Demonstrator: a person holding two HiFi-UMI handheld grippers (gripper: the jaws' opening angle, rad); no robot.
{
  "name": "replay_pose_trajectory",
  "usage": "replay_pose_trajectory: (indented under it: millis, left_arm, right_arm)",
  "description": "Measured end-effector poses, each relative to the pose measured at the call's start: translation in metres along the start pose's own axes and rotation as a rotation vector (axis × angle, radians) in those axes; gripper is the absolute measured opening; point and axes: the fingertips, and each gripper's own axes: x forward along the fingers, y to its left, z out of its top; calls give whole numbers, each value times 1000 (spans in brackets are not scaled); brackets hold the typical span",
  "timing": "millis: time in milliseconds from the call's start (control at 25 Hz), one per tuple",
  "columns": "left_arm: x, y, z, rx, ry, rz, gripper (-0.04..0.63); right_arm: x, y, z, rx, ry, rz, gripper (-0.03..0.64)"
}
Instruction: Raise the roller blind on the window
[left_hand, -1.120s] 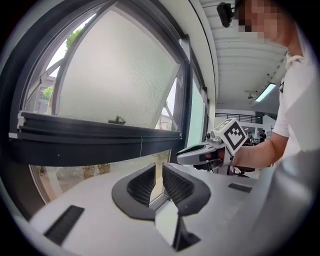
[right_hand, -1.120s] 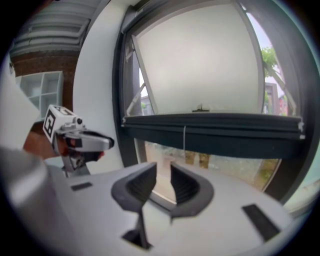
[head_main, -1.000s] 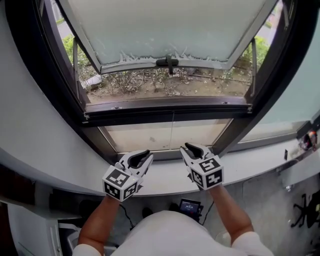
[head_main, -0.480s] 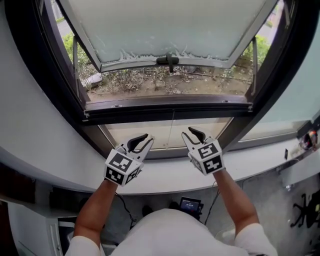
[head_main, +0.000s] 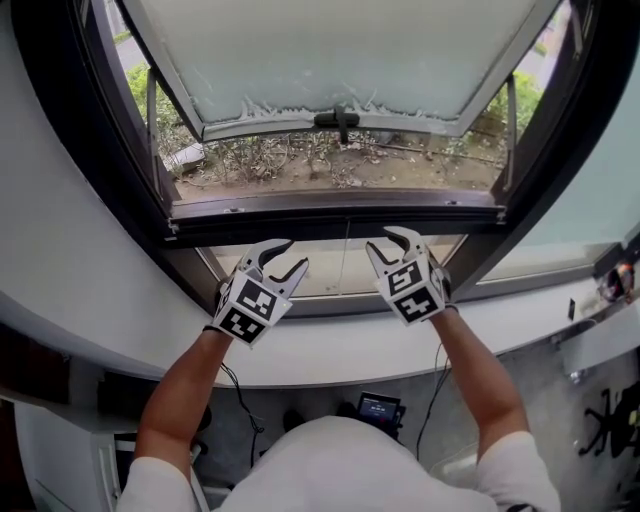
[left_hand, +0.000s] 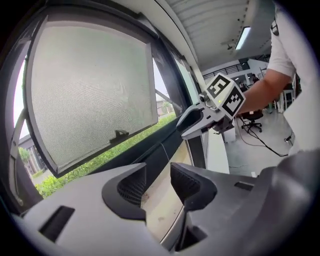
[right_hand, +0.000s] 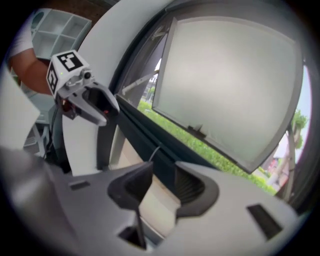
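Note:
A thin cord (head_main: 346, 255) hangs down the middle of the cream lower pane (head_main: 320, 272), below the dark window crossbar (head_main: 330, 215). The roller blind itself I cannot make out in any view. My left gripper (head_main: 290, 254) is held up in front of the pane, left of the cord. My right gripper (head_main: 390, 241) is level with it, right of the cord. The jaws of both have just been opening and now stand open with nothing between them. The left gripper view shows its empty jaws (left_hand: 157, 182), the cord (left_hand: 163, 150) and the right gripper (left_hand: 197, 117). The right gripper view shows its empty jaws (right_hand: 162, 185) and the left gripper (right_hand: 97, 107).
Above the crossbar, a frosted sash (head_main: 330, 60) with a dark handle (head_main: 337, 120) is tilted outward over plants and soil. A white curved sill (head_main: 330, 350) runs below the grippers. On the floor are a small screen device (head_main: 380, 408) and cables; a chair base (head_main: 615, 420) stands at right.
Both grippers have risen from the sill toward the lower pane and rolled. Their jaws, nearly shut a second ago, now stand wide apart.

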Motion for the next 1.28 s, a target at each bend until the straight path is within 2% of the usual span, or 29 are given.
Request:
replay_pose_trajectory:
  millis: [280,440,600,840,1000,1160,1280]
  left_arm:
    - [22,9,-7,130,80,5,161]
    - [32,12,-9,201,114,5,161]
    - [37,20,-7,236,127,26,161]
    - [48,31,-5,288,173,55,161]
    - [53,34,-11,299,218,54,161]
    - [57,37,-13,398,280,79,158]
    - [63,38,-15,504,338,112,150]
  right_arm:
    - [19,-19,-2,-198,76,-68,138]
    - [28,-27,-2,-245,101,-81,138]
    - [34,-25,-6,-317,124,-81,138]
    - [42,-24,-14,-559,201,-136,138]
    - [46,-22,-17,-654,223,-152,137]
    - [47,-25,-18,-756,265,-161,137]
    - [46,-27,-18,-780,294,-160,137]
